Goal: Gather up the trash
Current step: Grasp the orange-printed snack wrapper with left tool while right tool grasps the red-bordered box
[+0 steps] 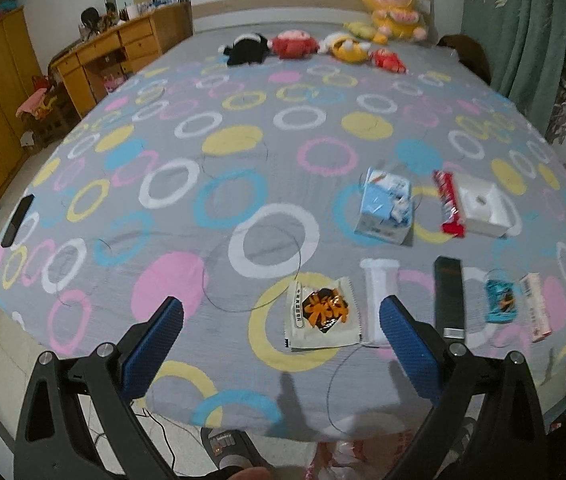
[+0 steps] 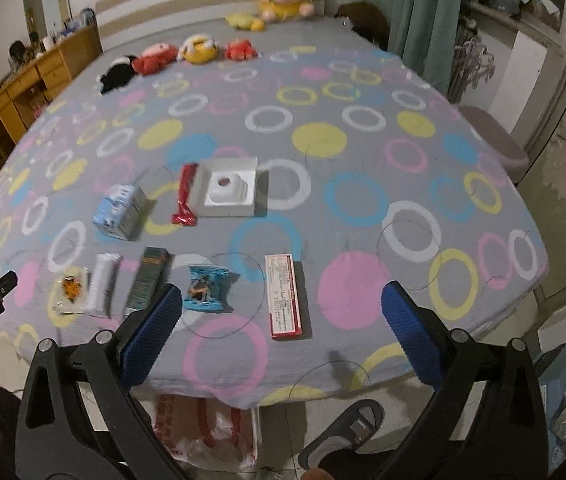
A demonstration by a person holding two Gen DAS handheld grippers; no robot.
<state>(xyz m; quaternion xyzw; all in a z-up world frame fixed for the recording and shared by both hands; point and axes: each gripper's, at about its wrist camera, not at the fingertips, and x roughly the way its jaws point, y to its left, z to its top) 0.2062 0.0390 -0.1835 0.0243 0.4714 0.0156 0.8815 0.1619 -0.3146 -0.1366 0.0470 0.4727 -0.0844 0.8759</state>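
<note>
Trash lies on the bed's near end. My left gripper (image 1: 281,316) is open and empty above the bed edge, with a white-and-orange snack packet (image 1: 321,314) between its fingers. A white wrapper (image 1: 379,300), a dark box (image 1: 448,296), a teal wrapper (image 1: 501,300) and a red-and-white carton (image 1: 535,306) lie to its right. Farther off are a blue milk carton (image 1: 385,206), a red wrapper (image 1: 449,202) and a white box (image 1: 483,204). My right gripper (image 2: 281,308) is open and empty, over the teal wrapper (image 2: 205,290) and the red-and-white carton (image 2: 285,294).
A red-and-white plastic bag (image 2: 203,430) sits on the floor below the bed edge. Slippers (image 2: 343,432) are on the floor. Plush toys (image 1: 295,46) line the far end. A black phone (image 1: 17,220) lies at the bed's left edge. A wooden desk (image 1: 123,52) stands left.
</note>
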